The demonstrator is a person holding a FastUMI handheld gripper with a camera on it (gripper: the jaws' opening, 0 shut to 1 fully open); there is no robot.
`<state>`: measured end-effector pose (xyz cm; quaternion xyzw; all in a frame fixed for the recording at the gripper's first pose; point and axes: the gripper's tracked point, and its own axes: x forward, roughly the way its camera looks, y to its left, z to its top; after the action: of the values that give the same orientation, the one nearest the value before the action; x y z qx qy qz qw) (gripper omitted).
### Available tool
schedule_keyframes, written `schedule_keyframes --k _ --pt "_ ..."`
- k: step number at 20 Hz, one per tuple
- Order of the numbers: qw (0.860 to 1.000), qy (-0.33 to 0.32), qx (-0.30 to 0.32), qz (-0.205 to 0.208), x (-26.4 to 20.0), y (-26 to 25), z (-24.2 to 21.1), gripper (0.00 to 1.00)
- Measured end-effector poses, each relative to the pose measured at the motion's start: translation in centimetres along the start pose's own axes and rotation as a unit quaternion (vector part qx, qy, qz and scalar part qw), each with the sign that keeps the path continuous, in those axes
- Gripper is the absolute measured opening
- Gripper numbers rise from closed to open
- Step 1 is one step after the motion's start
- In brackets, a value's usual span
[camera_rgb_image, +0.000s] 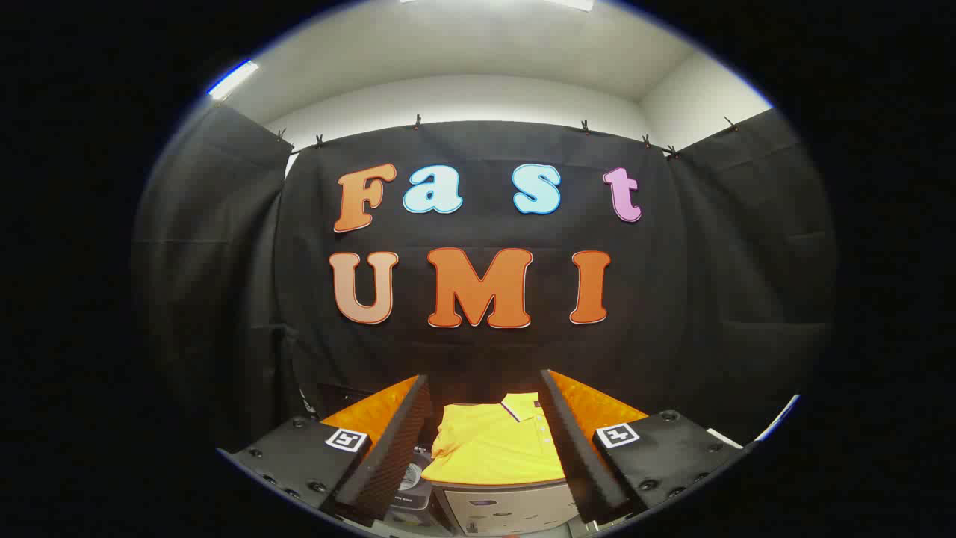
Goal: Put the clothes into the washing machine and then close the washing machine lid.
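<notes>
Tool: my tool (485,441) hung in the air with its two fingers spread wide and nothing between the pads — it gripped nothing and touched nothing.

Garment: a yellow shirt (493,448) lay folded on a pale, rounded top (508,489), just ahead of my fingers and framed in the gap between them; its collar, with a dark trim and a short row of buttons, pointed away from me.

Surface beneath: I took the pale top with its printed front panel to be the washing machine, though I could not tell from here whether the shirt lay on a closed lid or on something beside the machine.

Beside it: a dark, round-faced object (411,478) stood low beside my left finger; I could not make out what it was.

How it would handle: I judged the shirt light, soft and limp — it would sag and unfold once lifted, so a pinch on a single thin edge risked trailing cloth.

Where to take hold: the thick fold near the collar or the bunched near edge looked the best place, where several layers could be pinched together.

Stage: nothing of the task appeared done; the shirt lay ungrasped.

Risk: closing too shallow might catch one layer only and drag the rest across the top.
</notes>
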<state>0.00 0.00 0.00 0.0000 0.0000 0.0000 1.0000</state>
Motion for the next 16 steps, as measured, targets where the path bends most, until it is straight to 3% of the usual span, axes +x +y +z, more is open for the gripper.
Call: schedule_keyframes --k 16 --pt "1.000 0.005 -0.001 0.005 0.48 0.23 -0.29 0.96"
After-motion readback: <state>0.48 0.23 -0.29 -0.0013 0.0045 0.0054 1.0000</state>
